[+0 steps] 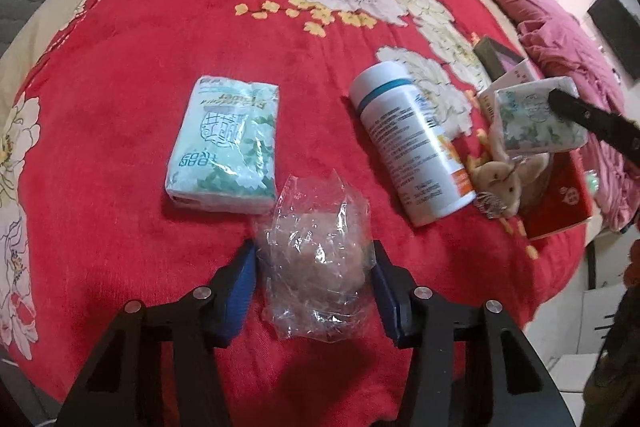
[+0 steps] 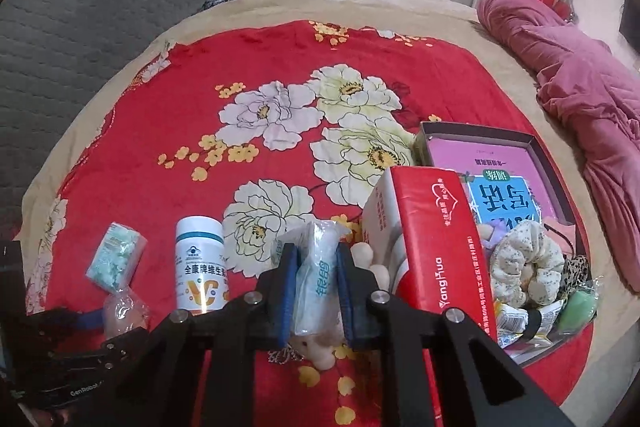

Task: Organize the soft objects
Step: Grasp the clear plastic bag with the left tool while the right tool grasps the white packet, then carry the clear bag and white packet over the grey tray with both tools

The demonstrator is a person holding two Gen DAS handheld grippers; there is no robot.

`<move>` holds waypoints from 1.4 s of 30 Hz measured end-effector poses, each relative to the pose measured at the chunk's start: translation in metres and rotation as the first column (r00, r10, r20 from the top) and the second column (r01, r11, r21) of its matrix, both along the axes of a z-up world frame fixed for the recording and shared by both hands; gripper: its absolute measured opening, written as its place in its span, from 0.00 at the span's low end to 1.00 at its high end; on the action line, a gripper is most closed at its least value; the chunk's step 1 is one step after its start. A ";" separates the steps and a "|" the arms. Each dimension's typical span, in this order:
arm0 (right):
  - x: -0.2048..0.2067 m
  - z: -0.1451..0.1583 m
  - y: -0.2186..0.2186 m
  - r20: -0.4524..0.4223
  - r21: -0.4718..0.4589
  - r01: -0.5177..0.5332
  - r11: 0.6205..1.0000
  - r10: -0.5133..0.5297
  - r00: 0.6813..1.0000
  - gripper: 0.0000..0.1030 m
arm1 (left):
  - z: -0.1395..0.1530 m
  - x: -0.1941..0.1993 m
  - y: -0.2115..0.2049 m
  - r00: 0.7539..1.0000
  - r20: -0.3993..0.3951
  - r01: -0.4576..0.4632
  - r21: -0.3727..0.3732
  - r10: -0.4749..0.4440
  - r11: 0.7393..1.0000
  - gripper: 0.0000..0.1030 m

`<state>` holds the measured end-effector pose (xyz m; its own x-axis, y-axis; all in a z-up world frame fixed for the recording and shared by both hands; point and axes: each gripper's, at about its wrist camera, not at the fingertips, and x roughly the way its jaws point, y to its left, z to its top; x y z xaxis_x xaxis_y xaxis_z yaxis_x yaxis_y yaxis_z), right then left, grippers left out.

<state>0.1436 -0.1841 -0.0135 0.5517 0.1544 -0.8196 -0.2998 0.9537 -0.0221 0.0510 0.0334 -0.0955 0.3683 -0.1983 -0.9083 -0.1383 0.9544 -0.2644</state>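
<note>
We see the right hand-held gripper (image 2: 314, 293) clamped on a small tissue pack (image 2: 316, 279), held clear of the red floral blanket (image 2: 160, 107) on the bed, beside the upright red carton (image 2: 436, 247). The left hand-held gripper (image 1: 314, 277) stands half open around a crumpled clear plastic bag (image 1: 316, 267); its blue pads (image 1: 242, 287) sit at the bag's sides, though we cannot quite tell whether they press it. A second tissue pack (image 1: 224, 143) lies just beyond the bag, a white bottle (image 1: 408, 143) to its right, a plush toy (image 1: 504, 183) near the carton.
</note>
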 end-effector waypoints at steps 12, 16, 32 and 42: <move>-0.018 0.038 -0.015 0.064 0.040 0.011 0.999 -0.014 0.998 0.19 | 0.069 -0.005 -0.029 0.990 0.132 0.054 0.007 -0.054 0.999 0.54; -0.023 0.054 -0.030 0.084 0.061 0.033 0.998 -0.038 0.996 0.19 | 0.089 -0.005 -0.045 0.983 0.165 0.076 0.020 -0.078 0.997 0.54; -0.044 0.093 -0.155 0.151 0.133 0.232 0.964 -0.251 0.956 0.19 | 0.143 0.014 -0.141 0.941 0.246 0.226 0.048 -0.231 0.973 0.54; -0.050 0.098 -0.221 0.158 0.193 0.332 0.923 -0.363 0.918 0.19 | 0.152 0.036 -0.211 0.907 0.249 0.331 0.080 -0.341 0.940 0.54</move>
<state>0.0934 -0.4051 0.0841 0.7349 0.0443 -0.6767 0.0460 0.9923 0.1148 0.0866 -0.1778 0.0563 0.5056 -0.3212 -0.8008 0.2600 0.9417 -0.2136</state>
